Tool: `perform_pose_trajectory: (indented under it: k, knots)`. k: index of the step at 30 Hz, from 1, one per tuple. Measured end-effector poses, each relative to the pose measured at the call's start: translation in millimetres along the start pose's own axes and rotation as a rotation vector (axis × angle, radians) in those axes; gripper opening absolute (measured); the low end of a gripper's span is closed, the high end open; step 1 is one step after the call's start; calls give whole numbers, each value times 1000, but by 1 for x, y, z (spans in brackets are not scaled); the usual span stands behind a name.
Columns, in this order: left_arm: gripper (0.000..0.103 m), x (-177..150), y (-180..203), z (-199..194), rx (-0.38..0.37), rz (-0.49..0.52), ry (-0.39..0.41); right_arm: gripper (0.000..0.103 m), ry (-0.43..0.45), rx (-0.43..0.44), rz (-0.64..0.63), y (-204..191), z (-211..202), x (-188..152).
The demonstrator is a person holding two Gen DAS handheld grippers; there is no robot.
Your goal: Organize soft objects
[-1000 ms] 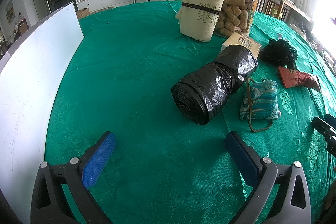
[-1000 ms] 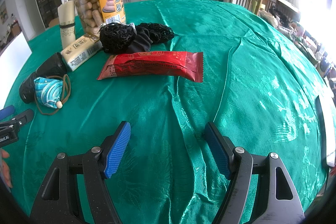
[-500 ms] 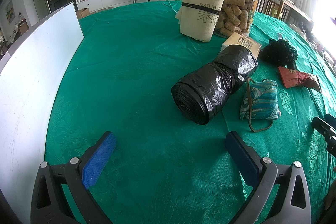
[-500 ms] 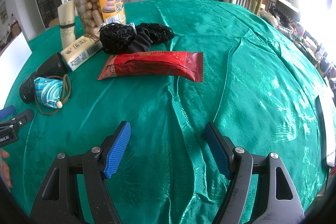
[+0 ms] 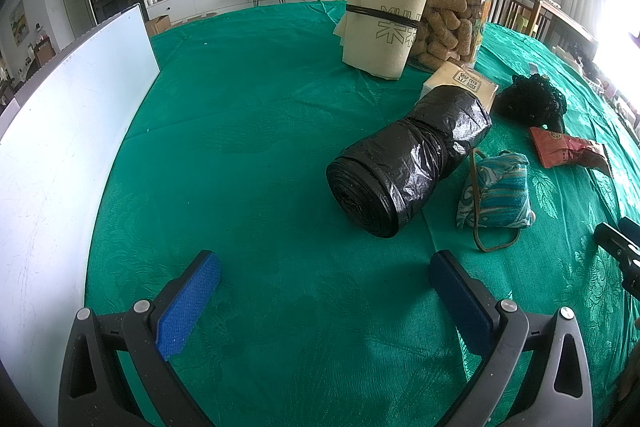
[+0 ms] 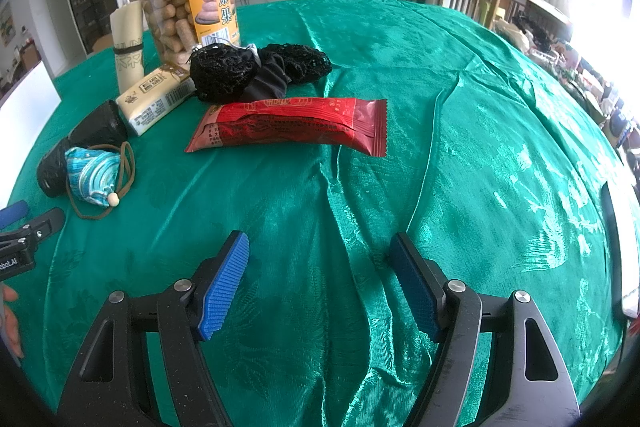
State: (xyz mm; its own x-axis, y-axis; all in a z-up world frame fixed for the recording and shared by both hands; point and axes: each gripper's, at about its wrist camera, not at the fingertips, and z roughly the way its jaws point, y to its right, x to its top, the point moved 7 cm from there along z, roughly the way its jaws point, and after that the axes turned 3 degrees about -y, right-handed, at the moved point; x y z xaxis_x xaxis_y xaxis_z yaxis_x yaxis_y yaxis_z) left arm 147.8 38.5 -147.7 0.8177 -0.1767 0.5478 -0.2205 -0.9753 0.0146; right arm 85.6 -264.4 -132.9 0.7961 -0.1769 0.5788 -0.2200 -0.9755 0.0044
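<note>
On the green tablecloth lie a black roll of bin bags point(image 5: 408, 159), a blue patterned pouch point(image 5: 496, 193) with a brown cord, a red snack packet point(image 6: 292, 125), a black lace bundle point(image 6: 256, 71) and a cream tissue pack point(image 6: 156, 101). A folded beige cloth point(image 5: 384, 23) leans on the snack jar point(image 5: 444, 11). My left gripper point(image 5: 324, 273) hovers open over bare cloth, short of the roll. Nothing sits between the fingers of my open right gripper point(image 6: 318, 259), which is short of the red packet.
A white board point(image 5: 60, 131) stands along the table's left edge. The tall plastic jar of snacks point(image 6: 188, 15) stands at the back. Wrinkled cloth spreads to the right. A white strip point(image 6: 618, 247) lies at the table's right edge. Chairs and furniture sit beyond.
</note>
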Motion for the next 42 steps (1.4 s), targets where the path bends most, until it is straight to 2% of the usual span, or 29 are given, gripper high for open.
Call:
perform_pose_trajectory:
  k: [9,12,15,17,21,24,28,30,32,35,39,40,42]
  knots:
    - [103,0,0,1,0,0,0,76,1,2,0,0,0,0]
    - [103,0,0,1,-2,-1,0,84,-11,16,-20,-4,2,0]
    - [103,1,2,0,-5,2,-4,85,-11,16,-21,-5,2,-1]
    - [103,2,2,-2,-15,23,-25,85,-11,17,-21,-6,1,-2]
    - [103,3,1,-3,-19,49,-135,85,-11,18,-20,-6,1,-2]
    - [103,16,7,-15,-39,79,-87,85,-11,18,-20,-6,1,-2]
    - [103,54,24,-30,-20,171,-10,85,-11,19,-20,-6,1,-2]
    - [103,71,29,-30,-56,174,13,85,-11,19,-20,-6,1,-2]
    - [103,91,36,-21,-144,148,7,85,-11,19,-20,-6,1,-2]
    - [102,101,52,5,-255,153,-87,85,-11,19,-20,-6,1,-2]
    - [99,97,69,30,-273,201,-173,85,-11,19,-20,-6,1,-2]
    - [99,96,70,32,-277,197,-180,85,-11,19,-20,-6,1,-2]
    - [73,92,64,35,-277,153,-182,85,-11,19,-20,-6,1,-2]
